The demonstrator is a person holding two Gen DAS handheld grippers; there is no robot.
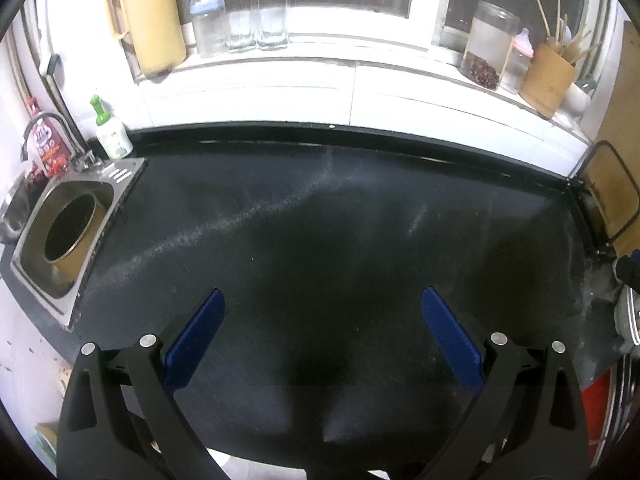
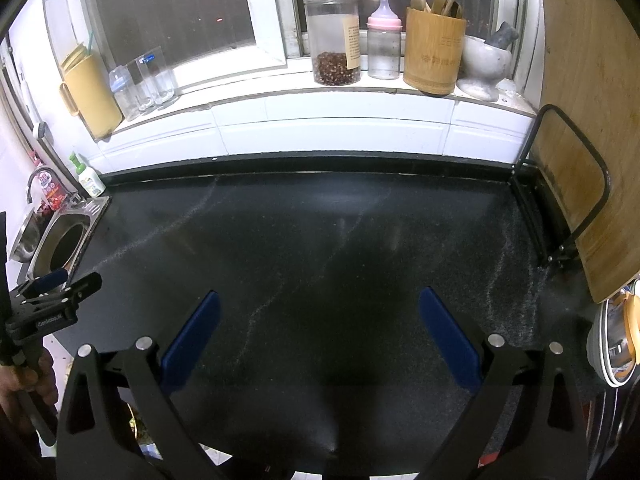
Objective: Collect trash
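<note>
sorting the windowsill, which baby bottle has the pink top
The baby bottle on the right, between the jar of beans and the bamboo utensil holder. The other bottle, by the yellow jug, has a blue collar.

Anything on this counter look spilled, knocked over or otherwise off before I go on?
Nothing stands out. The black countertop shows only faint pale streaks, no visible trash or spill. The jars and bottles on the windowsill stand upright, and the cutting board sits in its rack. Both grippers, left and right, are open and hold nothing.

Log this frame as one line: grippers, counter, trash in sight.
left gripper: open, empty | right gripper: open, empty | black counter: no trash visible | round hole in steel panel: at counter's left end
</note>
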